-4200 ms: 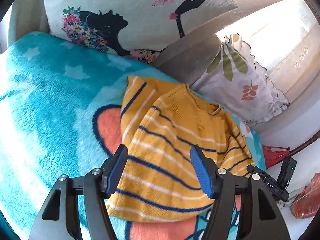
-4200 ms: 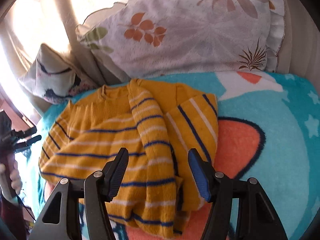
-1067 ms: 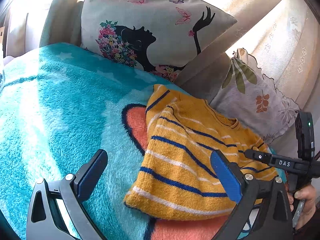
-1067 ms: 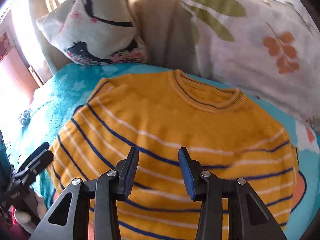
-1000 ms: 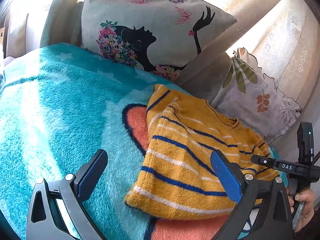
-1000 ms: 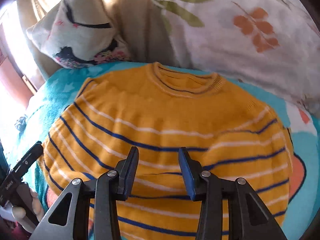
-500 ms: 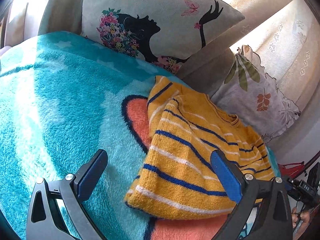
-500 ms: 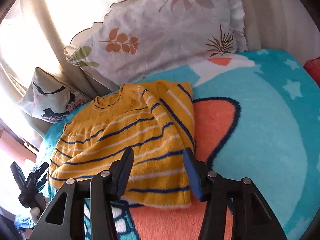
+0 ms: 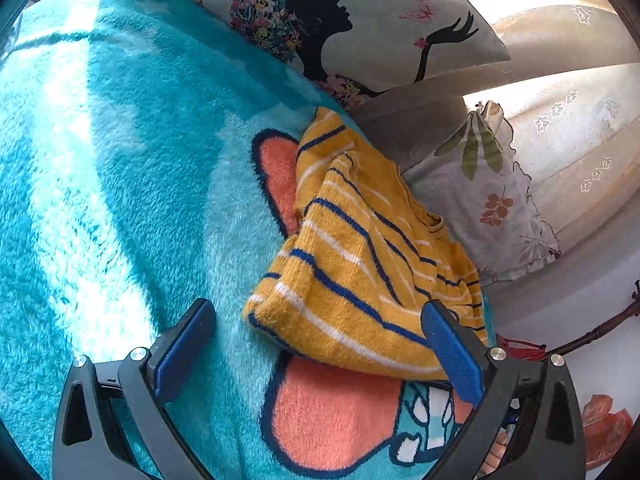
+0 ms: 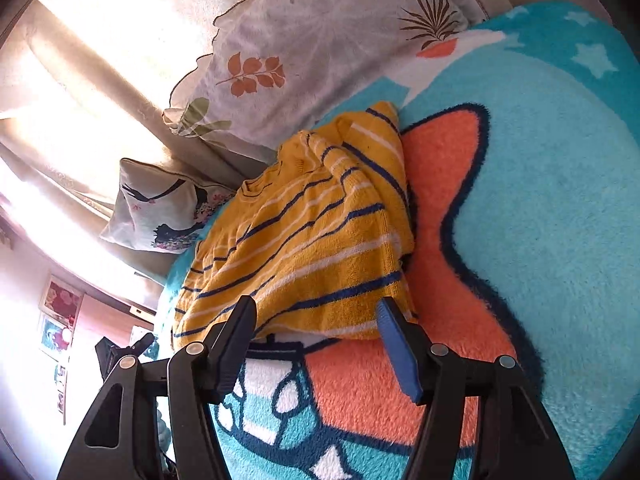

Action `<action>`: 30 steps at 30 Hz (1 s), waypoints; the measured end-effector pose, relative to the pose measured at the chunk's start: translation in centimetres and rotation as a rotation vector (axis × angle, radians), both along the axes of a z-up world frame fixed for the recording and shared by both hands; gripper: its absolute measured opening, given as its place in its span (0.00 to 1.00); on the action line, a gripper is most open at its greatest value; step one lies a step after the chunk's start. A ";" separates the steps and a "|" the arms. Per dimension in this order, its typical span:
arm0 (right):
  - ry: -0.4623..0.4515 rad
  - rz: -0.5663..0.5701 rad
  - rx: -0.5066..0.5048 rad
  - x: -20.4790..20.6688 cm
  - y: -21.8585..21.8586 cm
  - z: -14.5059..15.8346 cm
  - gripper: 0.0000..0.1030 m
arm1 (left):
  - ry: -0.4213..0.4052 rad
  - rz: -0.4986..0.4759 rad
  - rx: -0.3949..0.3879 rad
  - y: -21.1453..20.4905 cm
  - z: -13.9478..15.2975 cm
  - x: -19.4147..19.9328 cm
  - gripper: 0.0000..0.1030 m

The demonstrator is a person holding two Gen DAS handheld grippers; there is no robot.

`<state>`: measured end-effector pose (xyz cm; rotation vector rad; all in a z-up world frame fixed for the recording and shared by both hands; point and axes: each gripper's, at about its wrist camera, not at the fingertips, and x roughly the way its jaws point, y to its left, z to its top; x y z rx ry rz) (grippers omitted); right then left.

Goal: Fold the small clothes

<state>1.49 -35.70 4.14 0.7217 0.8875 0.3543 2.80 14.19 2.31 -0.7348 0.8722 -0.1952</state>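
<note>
A small yellow sweater with blue and white stripes (image 9: 360, 264) lies folded on a turquoise fleece blanket (image 9: 120, 184), over its orange patch. It also shows in the right wrist view (image 10: 304, 240). My left gripper (image 9: 316, 348) is wide open and empty, just short of the sweater's near hem. My right gripper (image 10: 320, 344) is open and empty, at the sweater's near edge on the blanket (image 10: 540, 200).
A cushion with a black silhouette of a woman (image 9: 360, 20) and a grey leaf-print cushion (image 9: 488, 200) lean behind the sweater against pale curtains (image 9: 568, 112). The leaf cushion (image 10: 320, 52) and silhouette cushion (image 10: 160, 216) also show in the right wrist view. Red items (image 9: 604, 428) lie beyond the blanket edge.
The right gripper, hovering close over the sweater a second ago, has pulled back and opened wider. The left gripper stayed wide open and shifted slightly. The sweater lies where it was.
</note>
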 end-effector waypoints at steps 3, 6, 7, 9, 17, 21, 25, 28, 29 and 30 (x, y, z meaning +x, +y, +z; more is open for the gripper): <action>-0.011 -0.033 -0.054 0.4 0.1 0.1 0.65 | 0.015 -0.044 -0.004 -1.2 -0.1 1.5 0.99; -0.047 -0.076 -0.187 0.3 0.4 0.8 0.66 | 0.018 -0.061 0.041 -2.2 0.0 2.5 0.99; -0.056 -0.075 -0.213 0.3 0.5 0.8 0.67 | 0.020 -0.071 0.059 -2.5 0.0 2.7 0.99; -0.060 -0.064 -0.221 0.9 0.8 0.3 0.68 | 0.040 -0.103 0.098 -3.1 0.0 3.1 0.50; -0.053 0.185 -0.189 1.4 1.6 1.0 0.09 | 0.068 -0.157 0.064 -0.8 3.3 2.9 0.14; -0.029 0.199 -0.256 -0.5 0.6 0.6 0.09 | 0.098 -0.128 0.099 0.4 2.0 1.8 0.14; 0.006 0.169 -0.338 -1.1 0.8 -0.7 0.11 | 0.122 -0.091 0.038 2.4 0.2 1.4 0.14; 0.000 0.094 -0.408 -1.6 0.1 1.0 0.31 | 0.065 -0.070 0.078 3.0 1.7 0.6 0.19; -0.015 0.068 -0.432 -1.7 -0.1 1.6 0.33 | 0.042 -0.062 0.100 3.1 2.3 0.3 0.27; -0.033 0.044 -0.454 -1.9 -0.3 2.4 0.33 | 0.020 -0.053 0.116 3.2 2.9 0.1 0.40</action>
